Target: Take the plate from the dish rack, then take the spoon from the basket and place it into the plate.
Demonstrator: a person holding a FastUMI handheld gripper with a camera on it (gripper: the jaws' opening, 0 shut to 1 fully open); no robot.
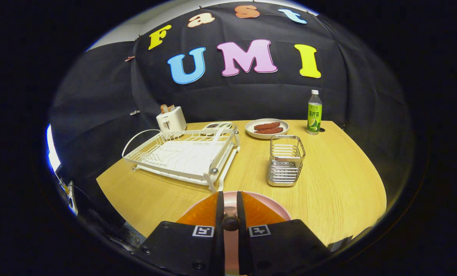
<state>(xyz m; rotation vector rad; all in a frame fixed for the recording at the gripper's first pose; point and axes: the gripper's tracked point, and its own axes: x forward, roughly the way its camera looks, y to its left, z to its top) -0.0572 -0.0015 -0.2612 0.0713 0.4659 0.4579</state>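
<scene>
Gripper fingers clamping a spoon handle between them, hovering over the pink plate sitting near on the wooden table. Wire basket standing beyond; white dish rack lying far left.

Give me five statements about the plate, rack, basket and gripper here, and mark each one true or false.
1. The gripper has its fingers closed on a dark spoon handle above the pink plate. True.
2. The pink plate stands in the dish rack. False: it lies on the table, under the fingers.
3. The wire basket stands beside the dish rack, beyond the fingers. True.
4. The green bottle lies on its side. False: it stands upright.
5. The white plate at the back is bare. False: it holds reddish food.
</scene>
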